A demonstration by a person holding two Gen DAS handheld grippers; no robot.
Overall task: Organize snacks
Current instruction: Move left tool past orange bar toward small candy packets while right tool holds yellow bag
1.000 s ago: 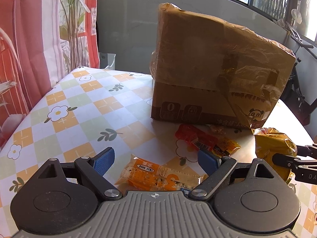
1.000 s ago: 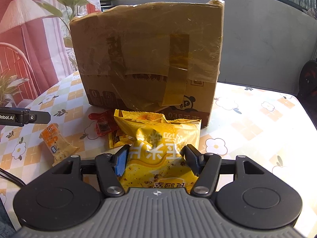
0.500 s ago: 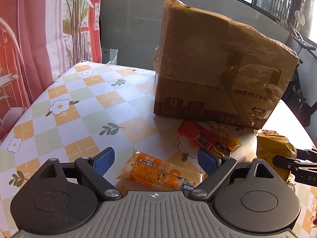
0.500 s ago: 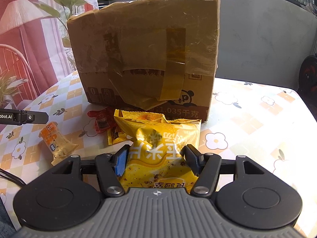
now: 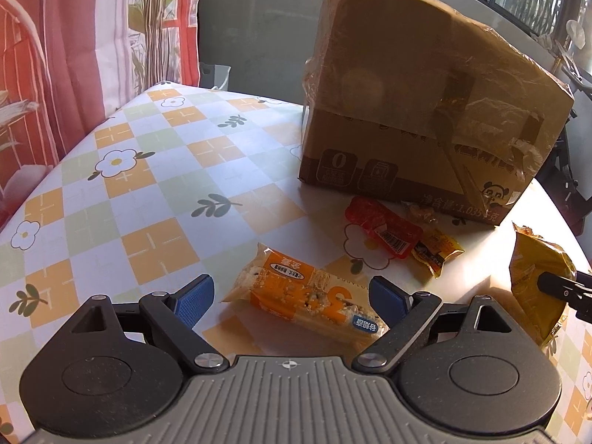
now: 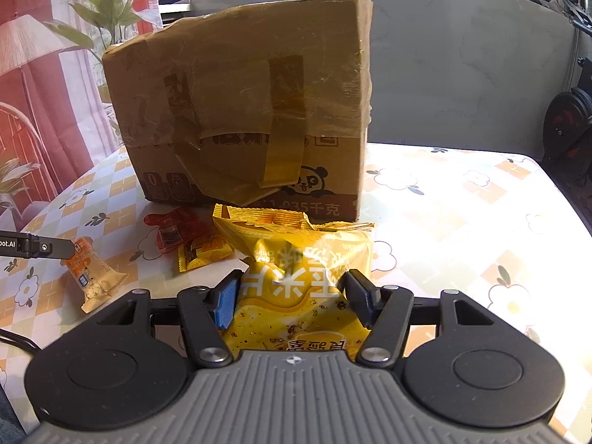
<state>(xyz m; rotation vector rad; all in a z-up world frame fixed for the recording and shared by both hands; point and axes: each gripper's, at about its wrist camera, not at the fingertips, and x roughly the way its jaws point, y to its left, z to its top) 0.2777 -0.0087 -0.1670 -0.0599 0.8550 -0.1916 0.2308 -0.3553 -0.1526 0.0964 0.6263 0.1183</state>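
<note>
My right gripper (image 6: 292, 296) is shut on a yellow snack bag (image 6: 299, 259) and holds it in front of a taped cardboard box (image 6: 240, 118). The bag also shows at the right edge of the left wrist view (image 5: 536, 281). My left gripper (image 5: 292, 296) is open, its blue pads on either side of an orange snack bar (image 5: 303, 296) that lies on the table. The bar shows in the right wrist view (image 6: 92, 273). A red packet (image 5: 381, 229) and a small yellow packet (image 5: 436, 249) lie by the box (image 5: 418, 111).
The table (image 5: 148, 199) has a checked flower-print cloth. A red and white curtain (image 5: 55, 55) and a plant hang to the left. A grey wall stands behind the box. Dark equipment (image 6: 566, 125) stands off the table's right side.
The left gripper has risen a little and tilted down over the orange bar. The right gripper has lifted the yellow bag and come closer to the box.
</note>
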